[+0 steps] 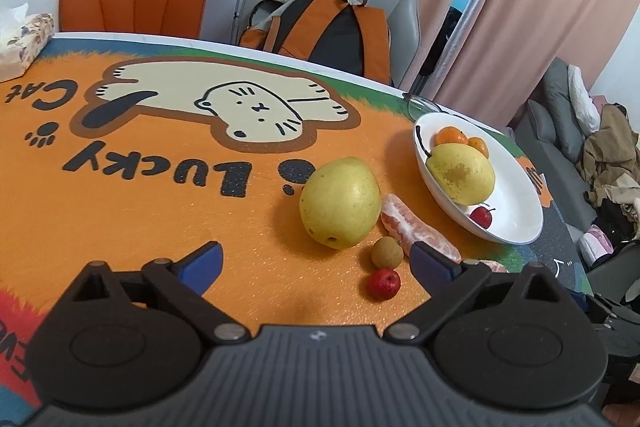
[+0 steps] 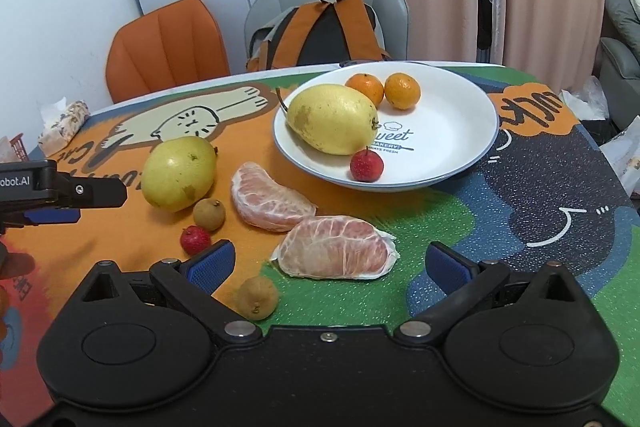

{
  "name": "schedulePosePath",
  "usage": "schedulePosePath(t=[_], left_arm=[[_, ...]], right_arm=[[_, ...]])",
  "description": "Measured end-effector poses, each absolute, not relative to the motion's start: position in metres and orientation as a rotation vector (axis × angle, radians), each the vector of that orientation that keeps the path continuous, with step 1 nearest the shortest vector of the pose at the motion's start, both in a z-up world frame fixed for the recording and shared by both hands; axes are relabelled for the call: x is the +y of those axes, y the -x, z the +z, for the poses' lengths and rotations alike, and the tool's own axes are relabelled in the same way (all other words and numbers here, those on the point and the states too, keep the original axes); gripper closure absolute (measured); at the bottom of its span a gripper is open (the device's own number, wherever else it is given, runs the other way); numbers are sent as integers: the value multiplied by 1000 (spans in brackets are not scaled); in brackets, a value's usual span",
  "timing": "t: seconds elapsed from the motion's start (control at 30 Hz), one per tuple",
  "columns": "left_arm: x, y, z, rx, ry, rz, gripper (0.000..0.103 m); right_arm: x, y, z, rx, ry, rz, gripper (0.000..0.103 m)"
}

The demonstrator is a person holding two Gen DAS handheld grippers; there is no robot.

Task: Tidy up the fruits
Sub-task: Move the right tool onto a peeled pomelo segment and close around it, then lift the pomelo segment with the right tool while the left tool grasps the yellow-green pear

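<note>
Both claws are spread wide with nothing in them, left gripper (image 1: 316, 261) lined up on the loose pear (image 1: 340, 203) and right gripper (image 2: 326, 265) over a pomelo segment (image 2: 336, 253), presumably headed for the plate (image 2: 460, 115).

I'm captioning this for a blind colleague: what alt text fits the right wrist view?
Open right gripper above a peeled pomelo segment on a colourful cat mat; behind it, a white plate holds a pear, two oranges and a small red fruit.

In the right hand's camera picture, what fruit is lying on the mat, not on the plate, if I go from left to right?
Yellow pear → small red fruit → brown longan → peeled pomelo segment → wrapped pomelo segment.
</note>
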State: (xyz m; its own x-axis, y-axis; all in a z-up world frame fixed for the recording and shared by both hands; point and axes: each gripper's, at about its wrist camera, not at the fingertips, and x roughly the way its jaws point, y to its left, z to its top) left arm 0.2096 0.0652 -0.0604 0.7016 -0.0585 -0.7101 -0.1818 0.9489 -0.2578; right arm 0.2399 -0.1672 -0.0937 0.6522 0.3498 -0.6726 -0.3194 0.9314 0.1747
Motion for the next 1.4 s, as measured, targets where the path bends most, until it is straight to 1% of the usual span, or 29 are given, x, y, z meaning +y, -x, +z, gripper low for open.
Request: schedulePosePath(t=[0.4, 0.43, 0.47, 0.53, 0.6, 0.8, 1.2, 1.23, 1.27, 1.3, 1.4], left_arm=[[66, -232, -73, 808, 318, 88, 4], [66, -233, -74, 808, 317, 89, 4], [67, -235, -76, 808, 316, 89, 4], [67, -238, -79, 811, 313, 93, 4], [67, -240, -81, 812, 313, 105, 4], [61, -248, -84, 812, 296, 108, 4], [43, -266, -87, 787, 278, 129, 5], [43, -267, -87, 782, 280, 129, 5], [42, -268, -87, 779, 281, 130, 5], [41, -269, -88, 779, 281, 130, 6], [39, -273, -91, 783, 286, 133, 7]], right_arm=[[-151, -258, -115, 797, 18, 313, 1], [-150, -259, -118, 808, 27, 313, 8], [-149, -259, -120, 809, 35, 317, 12], [-146, -257, -119, 788, 61, 336, 23], [-145, -256, -117, 787, 66, 340, 27], [-153, -257, -113, 780, 38, 360, 29], [-169, -258, -102, 748, 10, 385, 30], [-171, -258, -102, 746, 9, 384, 32], [-173, -259, -101, 744, 12, 372, 43], [-175, -262, -102, 763, 4, 374, 62], [-182, -265, -105, 779, -34, 391, 63]])
